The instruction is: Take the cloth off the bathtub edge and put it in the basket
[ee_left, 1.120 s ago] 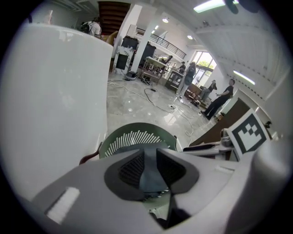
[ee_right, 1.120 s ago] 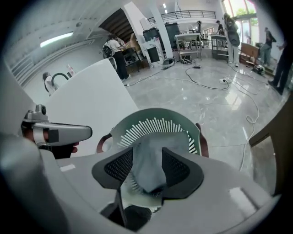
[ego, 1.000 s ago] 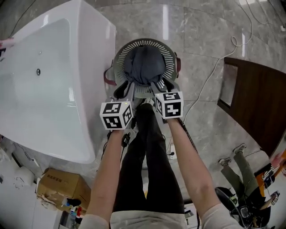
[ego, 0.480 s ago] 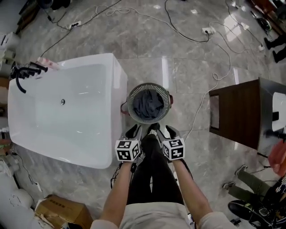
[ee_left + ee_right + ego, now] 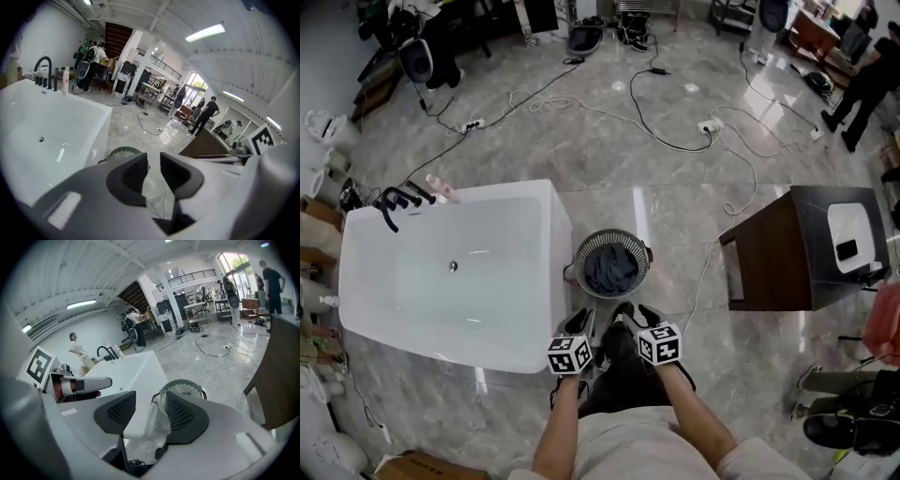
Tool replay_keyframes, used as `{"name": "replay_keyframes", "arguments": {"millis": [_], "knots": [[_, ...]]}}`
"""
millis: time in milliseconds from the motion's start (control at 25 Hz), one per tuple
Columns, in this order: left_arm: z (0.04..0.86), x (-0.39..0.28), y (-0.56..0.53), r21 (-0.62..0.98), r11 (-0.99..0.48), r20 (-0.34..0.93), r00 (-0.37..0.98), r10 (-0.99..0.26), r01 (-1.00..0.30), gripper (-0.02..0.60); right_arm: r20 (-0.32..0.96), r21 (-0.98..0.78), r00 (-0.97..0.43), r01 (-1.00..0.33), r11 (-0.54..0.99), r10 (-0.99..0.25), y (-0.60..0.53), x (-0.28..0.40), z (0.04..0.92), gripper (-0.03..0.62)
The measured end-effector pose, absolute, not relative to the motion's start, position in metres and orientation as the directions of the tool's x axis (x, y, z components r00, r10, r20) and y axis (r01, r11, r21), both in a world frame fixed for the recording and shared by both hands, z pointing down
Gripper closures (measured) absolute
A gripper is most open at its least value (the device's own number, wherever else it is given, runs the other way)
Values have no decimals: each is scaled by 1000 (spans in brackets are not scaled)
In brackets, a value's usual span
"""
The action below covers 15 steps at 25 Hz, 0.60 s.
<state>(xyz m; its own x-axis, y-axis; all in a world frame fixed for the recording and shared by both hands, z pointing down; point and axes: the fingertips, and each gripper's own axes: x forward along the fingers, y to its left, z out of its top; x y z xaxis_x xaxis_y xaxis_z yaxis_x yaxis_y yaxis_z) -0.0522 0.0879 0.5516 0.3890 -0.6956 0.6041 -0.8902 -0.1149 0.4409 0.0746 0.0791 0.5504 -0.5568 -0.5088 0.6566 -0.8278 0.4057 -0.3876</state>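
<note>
The dark grey cloth (image 5: 611, 270) lies bunched inside the round slatted basket (image 5: 643, 255), which stands on the floor against the white bathtub's (image 5: 559, 281) near corner. My left gripper (image 5: 580, 325) and right gripper (image 5: 635, 316) are held side by side close to my body, short of the basket. Both are open, with nothing between the jaws. In the left gripper view the gripper (image 5: 154, 163) points past the basket (image 5: 121, 153) and the tub (image 5: 70, 115). From the right gripper (image 5: 149, 405) the basket (image 5: 183, 386) and the tub corner (image 5: 138, 369) show ahead.
A dark brown cabinet (image 5: 780, 251) stands on the floor right of the basket. Cables (image 5: 675, 127) trail across the marble floor beyond. A black faucet (image 5: 394, 201) sits at the tub's far end. People stand at the far right (image 5: 862, 80).
The head view has lifted and pulled back, so tub and basket look smaller and farther. Both grippers have drawn back from the basket rim toward my body, still empty.
</note>
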Motion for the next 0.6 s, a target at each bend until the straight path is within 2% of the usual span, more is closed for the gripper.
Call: {"name": "replay_keyframes", "arguments": {"millis": [320,600], "knots": [[502,-40,123,445,-143,574,404,-712,-884,439,629,-375,-592,-799,470,-504,120,71,498,416],[469,-22,140,400,-233,555,437,-708,-886,439,623,-344,-585,-801,489,-520,153,88,485,416]]}}
